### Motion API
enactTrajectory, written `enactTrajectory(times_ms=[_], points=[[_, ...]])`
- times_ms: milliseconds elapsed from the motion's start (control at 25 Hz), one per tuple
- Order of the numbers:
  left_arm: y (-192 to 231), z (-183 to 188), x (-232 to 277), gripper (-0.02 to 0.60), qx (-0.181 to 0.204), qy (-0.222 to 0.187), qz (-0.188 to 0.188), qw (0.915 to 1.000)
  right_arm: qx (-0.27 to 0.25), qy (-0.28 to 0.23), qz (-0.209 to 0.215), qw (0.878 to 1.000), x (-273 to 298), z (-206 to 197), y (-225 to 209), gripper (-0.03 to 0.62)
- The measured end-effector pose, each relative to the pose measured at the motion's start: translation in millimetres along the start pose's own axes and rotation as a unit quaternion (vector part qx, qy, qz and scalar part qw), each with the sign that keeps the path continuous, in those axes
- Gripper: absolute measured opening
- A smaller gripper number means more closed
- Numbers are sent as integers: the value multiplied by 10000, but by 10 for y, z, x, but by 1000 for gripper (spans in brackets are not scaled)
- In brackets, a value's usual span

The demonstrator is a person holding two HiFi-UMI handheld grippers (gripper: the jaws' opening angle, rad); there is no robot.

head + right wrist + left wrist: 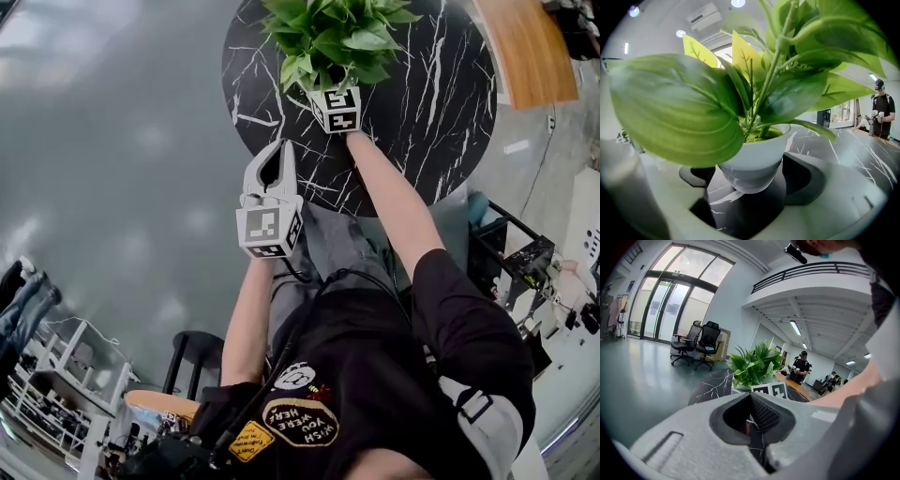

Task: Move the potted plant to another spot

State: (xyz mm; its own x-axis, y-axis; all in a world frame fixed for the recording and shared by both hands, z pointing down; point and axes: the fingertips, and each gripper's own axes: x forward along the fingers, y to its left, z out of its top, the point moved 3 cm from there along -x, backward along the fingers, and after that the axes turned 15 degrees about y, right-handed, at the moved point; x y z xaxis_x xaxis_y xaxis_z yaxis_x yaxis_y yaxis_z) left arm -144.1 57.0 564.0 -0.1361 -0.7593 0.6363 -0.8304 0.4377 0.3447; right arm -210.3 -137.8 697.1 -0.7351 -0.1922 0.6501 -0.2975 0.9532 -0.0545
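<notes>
Two grippers. Head view: green leafy plant in white pot (333,37) stands on round black marble bench (431,122); left gripper (278,155) near its edge. Left gripper view: we read jaws closed, empty. Right gripper view: right gripper (750,180) jaws wide apart, pot between, ungripped.

Room's a big open office. Glossy grey floor (112,187) all round the black marble-look table (441,112) w/ white veins. Way past the left fingers (764,416), off to their left: tall glass doors (670,310), daylight coming thru, 2 black office chairs (698,341) in front. Up & right of the fingers, a white balcony (815,273) w/ dark railing, strip lights (796,327) underneath.
</notes>
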Motion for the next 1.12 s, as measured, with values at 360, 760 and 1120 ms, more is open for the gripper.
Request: enactTrajectory(times_ms=[360,760,1120], points=[[-163,22,87,5,140,55,-120,9998,156,50,-251,9995,-115,-96,-390,451],[-395,50,266,5,323,162,-280,9990,544,29,-719,9959,-364,-246,-1138,449],[-703,37,483,5,542,337,-497,9967,966,47,-1259,9873,-723,-450,-2015,449]])
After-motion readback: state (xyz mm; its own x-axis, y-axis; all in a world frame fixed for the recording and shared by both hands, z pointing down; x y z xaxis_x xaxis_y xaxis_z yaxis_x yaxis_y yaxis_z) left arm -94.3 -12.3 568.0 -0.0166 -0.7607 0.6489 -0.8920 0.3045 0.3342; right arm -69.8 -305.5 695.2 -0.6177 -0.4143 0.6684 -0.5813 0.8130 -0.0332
